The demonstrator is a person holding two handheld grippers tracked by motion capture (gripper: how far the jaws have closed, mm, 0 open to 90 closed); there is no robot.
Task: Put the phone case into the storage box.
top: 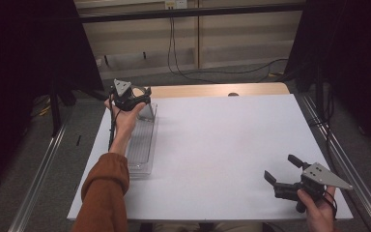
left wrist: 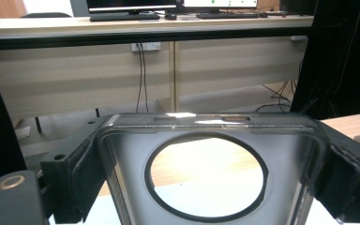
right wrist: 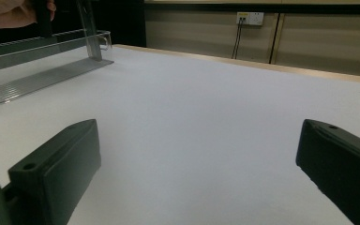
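The clear plastic bin (top: 142, 140) lies at the left edge of the white desk (top: 222, 145), long and narrow, ribbed on its floor, with a round hole in its far end wall. The left gripper (top: 136, 96) has that far end wall between its jaws, seemingly closed on it, so the grasp looks made and any lifting or shifting remains. Well away from the bin, the right gripper (top: 282, 170) hovers idle, jaws apart.
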